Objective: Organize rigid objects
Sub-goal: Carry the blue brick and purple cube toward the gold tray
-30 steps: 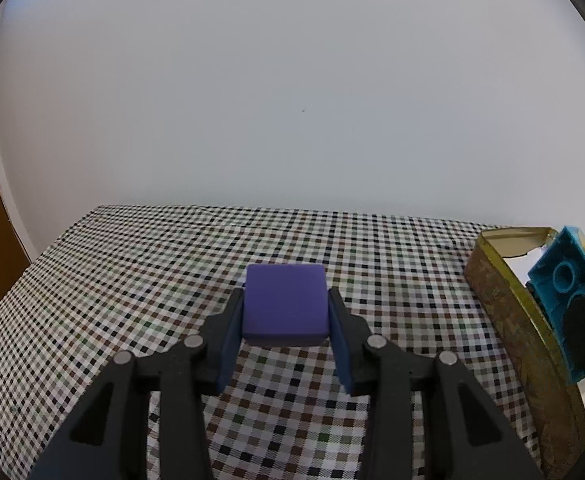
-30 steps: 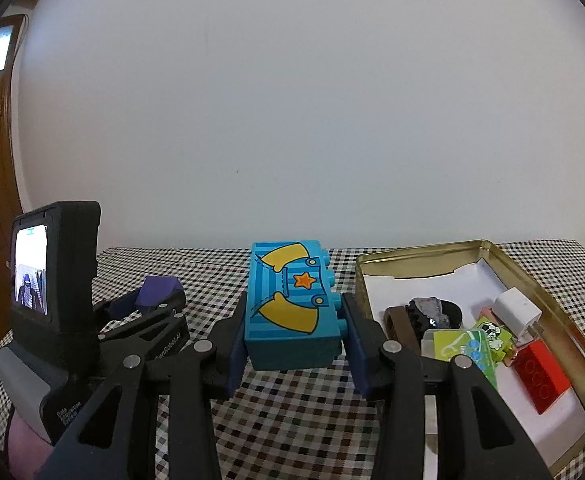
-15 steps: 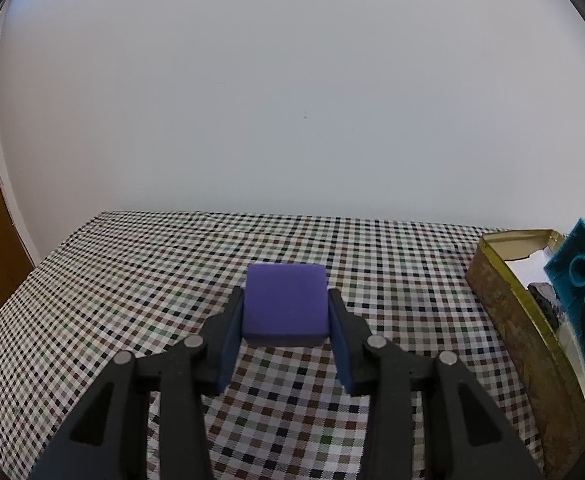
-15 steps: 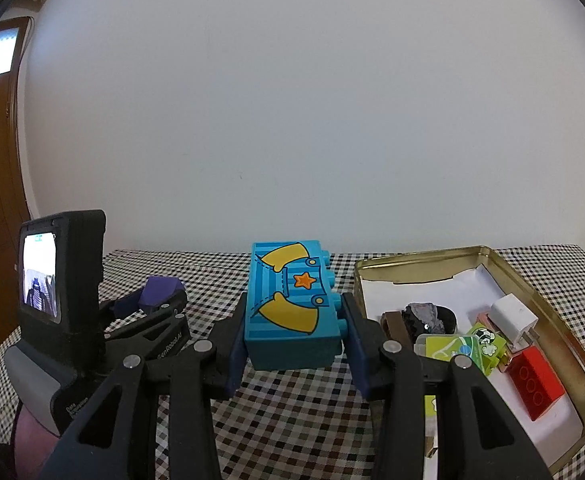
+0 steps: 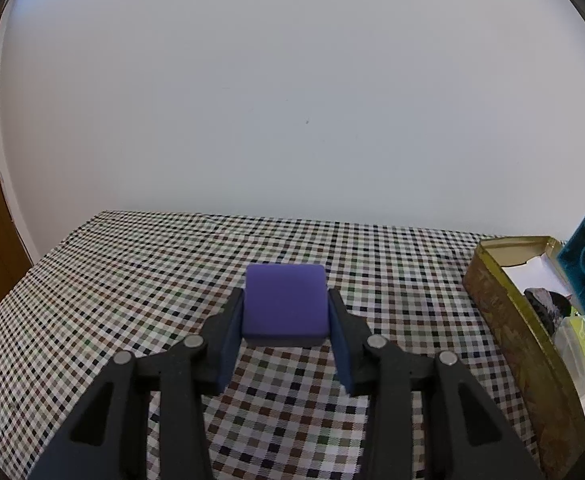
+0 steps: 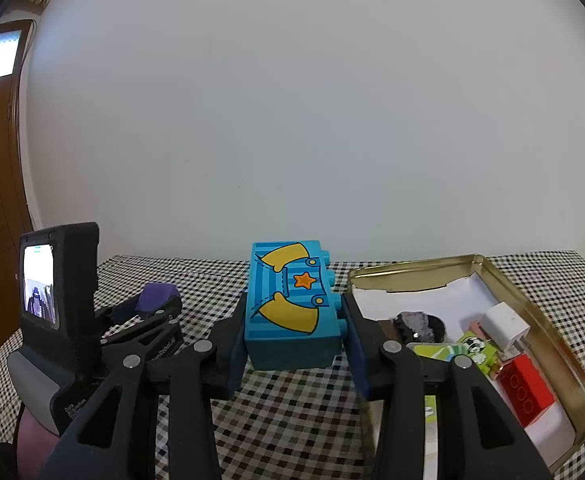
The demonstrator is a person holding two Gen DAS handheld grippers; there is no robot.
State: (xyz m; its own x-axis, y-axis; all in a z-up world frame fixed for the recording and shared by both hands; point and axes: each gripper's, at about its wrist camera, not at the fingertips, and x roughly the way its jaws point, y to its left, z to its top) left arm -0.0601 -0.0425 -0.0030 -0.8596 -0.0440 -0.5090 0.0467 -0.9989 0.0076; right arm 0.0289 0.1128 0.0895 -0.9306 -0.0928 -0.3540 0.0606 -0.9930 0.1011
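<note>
At far left, the left gripper (image 5: 286, 322) holds a purple block (image 5: 285, 300) clear above the checked tablecloth (image 5: 132, 280), its jaws closed on the block's two opposite side faces; the right wrist view shows the same gripper (image 6: 154, 306) from the side, with the purple block (image 6: 158, 294) at its tip. The block looks like a smooth, rounded-edged solid, probably light and stiff; its plain faces may be slippery, so a hold across the flat sides, near mid-height, seems the safest. At centre, the right gripper (image 6: 294, 330) grips a blue toy brick (image 6: 290, 306) printed with yellow shapes and an orange star, also lifted off the cloth. One pad bears on the brick's flat end and the other sits against the studded face, where contact is less even; the brick appears to be hollow moulded plastic, rigid, light and not fragile, and it could pivot about the studs if the hold loosens. At right stands an open gold tin (image 6: 532, 304) lined with white paper, already containing a red brick (image 6: 526, 394), a white cube (image 6: 504, 322), a green printed brick (image 6: 466, 350) and a dark object (image 6: 420, 324) that cannot be identified. Judged from the task, both held pieces are probably bound for this tin, where free space remains mostly toward the far side.
</note>
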